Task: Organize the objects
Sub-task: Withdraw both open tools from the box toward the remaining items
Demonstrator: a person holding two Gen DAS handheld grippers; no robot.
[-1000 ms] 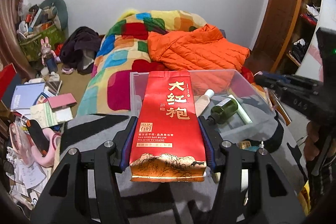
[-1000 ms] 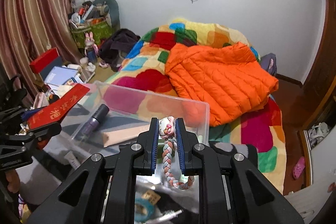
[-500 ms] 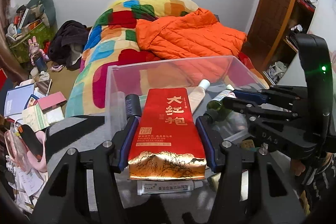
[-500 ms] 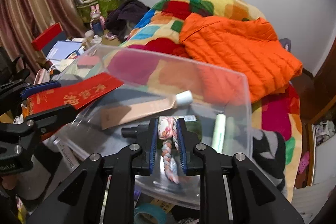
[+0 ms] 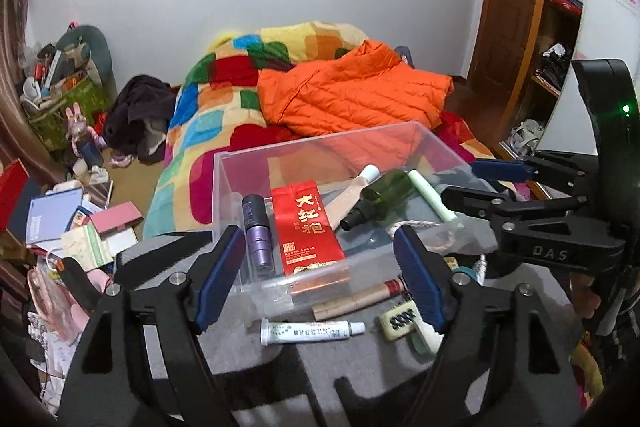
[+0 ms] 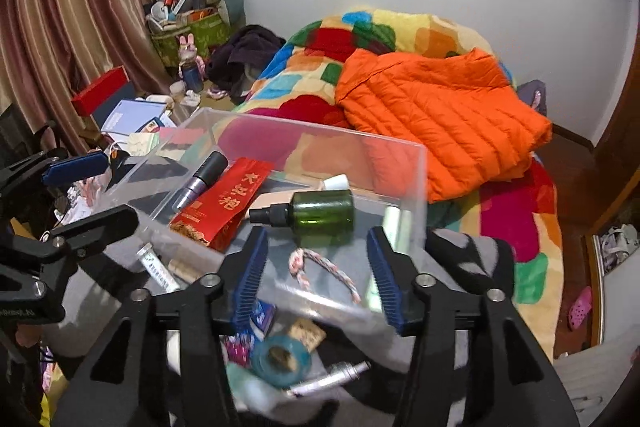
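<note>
A clear rectangular plastic bin sits on grey cloth and holds a flat red foil tea pouch with gold characters, a purple cylindrical bottle beside it, a dark green spray bottle lying on its side, and a pink-and-white braided cord near the front wall.
</note>
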